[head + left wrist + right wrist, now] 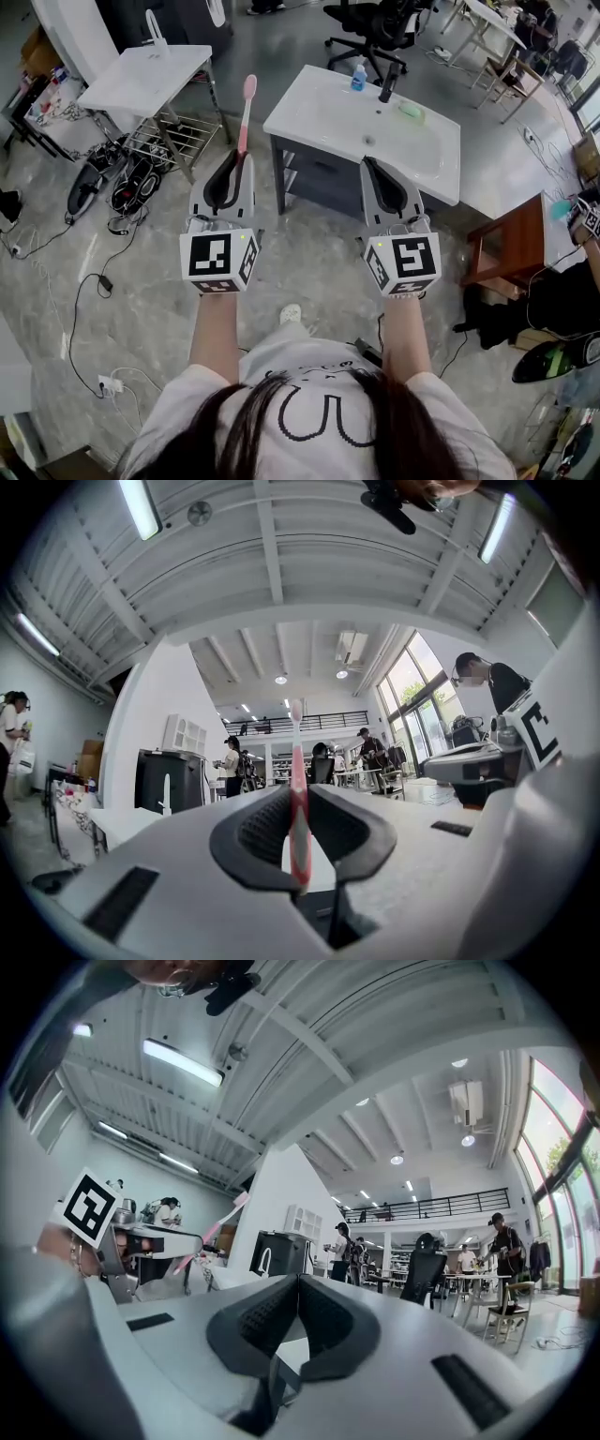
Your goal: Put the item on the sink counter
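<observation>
Toothbrush (246, 117), pink, is sitting in the left gripper (232, 157), in the air over the floor just short of the sink counter (319, 120) and left of its near corner. Both of the person's forearms are reaching straight forward, side by side and roughly parallel, with the marker cubes facing up toward the head camera and the jaws pointing away from the body. The brush's long axis is running in line with the left gripper's jaws: its handle end is lying between the pads, and its bristle head is projecting well beyond the fingertips, pointing away from the person. In the left gripper view the two dark pads are pressing on the handle (298, 803) from either side, with only the handle's thickness separating them. The right gripper (369, 163) is hovering in front of the counter's near edge; in the right gripper view its jaws (296, 1288) are meeting, with nothing between them.
</observation>
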A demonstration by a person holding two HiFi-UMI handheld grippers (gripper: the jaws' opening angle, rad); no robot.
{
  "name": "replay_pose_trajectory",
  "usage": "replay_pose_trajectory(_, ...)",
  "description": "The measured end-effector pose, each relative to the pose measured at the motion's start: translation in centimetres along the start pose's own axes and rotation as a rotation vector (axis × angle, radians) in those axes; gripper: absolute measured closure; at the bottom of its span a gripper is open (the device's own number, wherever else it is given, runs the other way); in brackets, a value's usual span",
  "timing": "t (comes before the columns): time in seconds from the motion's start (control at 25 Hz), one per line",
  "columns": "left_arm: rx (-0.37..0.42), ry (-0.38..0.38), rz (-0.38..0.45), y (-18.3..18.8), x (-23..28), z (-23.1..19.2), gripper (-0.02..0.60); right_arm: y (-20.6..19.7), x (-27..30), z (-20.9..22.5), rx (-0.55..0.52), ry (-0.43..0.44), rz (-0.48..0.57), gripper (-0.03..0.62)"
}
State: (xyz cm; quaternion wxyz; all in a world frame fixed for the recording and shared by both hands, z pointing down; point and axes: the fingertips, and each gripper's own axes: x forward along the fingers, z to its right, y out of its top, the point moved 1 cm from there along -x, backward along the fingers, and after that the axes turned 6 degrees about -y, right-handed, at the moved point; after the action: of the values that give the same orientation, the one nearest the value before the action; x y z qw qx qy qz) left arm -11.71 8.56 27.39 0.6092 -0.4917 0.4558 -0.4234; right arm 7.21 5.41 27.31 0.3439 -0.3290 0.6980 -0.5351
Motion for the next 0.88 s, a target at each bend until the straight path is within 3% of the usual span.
replay_pose_trajectory(0.28,-0.006,-0.045,-0.001,-0.7,5.5,-3.6,0.52,-1.0,5.9,0.8,0.021,-0.03,-0.026,0.565)
replay_pose_trajectory(0.56,-0.027,-0.057,-0.017,-2.7,8.5,-4.5,0.52,-2.8,8.5,2.4,0.049,-0.047,-0.052,0.565)
replay_pose_trajectory(0.88,-0.033,-0.05,-0.037,-5.4,13.6,-6.5,0.52,-5.7,13.3,4.3,0.001,-0.045,-0.071,0.565)
